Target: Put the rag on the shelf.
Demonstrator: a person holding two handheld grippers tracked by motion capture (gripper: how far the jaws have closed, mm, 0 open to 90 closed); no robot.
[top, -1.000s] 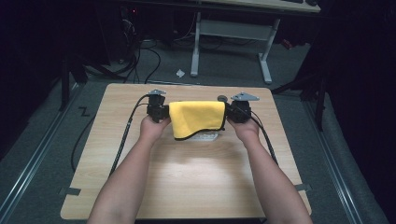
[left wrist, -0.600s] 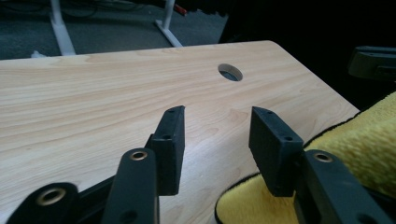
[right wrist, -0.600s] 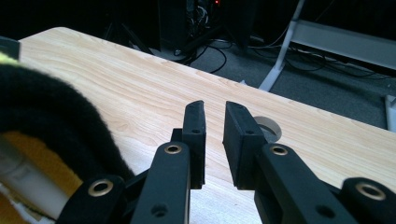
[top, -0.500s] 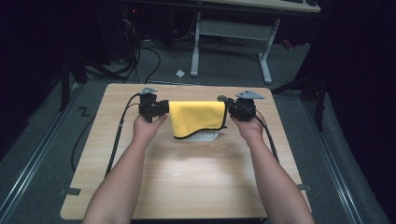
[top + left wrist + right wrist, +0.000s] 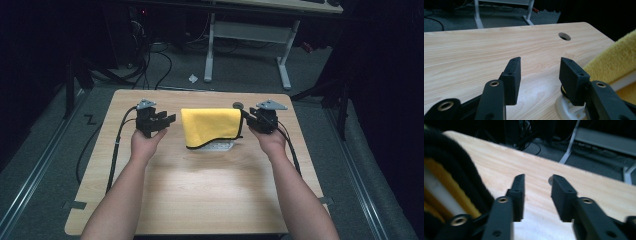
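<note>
The left gripper (image 5: 167, 120) is drawing left, away from the yellow cloth (image 5: 211, 126), jaws just opening, empty. The right gripper (image 5: 248, 120) is sitting just beside the cloth's right edge, jaws opening, holding nothing. The cloth is lying draped over a white rack (image 5: 220, 147).

Cloth (image 5: 211, 126) lies folded at the centre rear of the worktop (image 5: 200, 190), draped over a rack (image 5: 219, 146) whose front edge shows beneath it. Left tongs (image 5: 167, 120) stand left of the cloth, apart from it; right tongs (image 5: 246, 118) just beside its right edge. Hole (image 5: 237, 105) sits behind the right tongs
</note>
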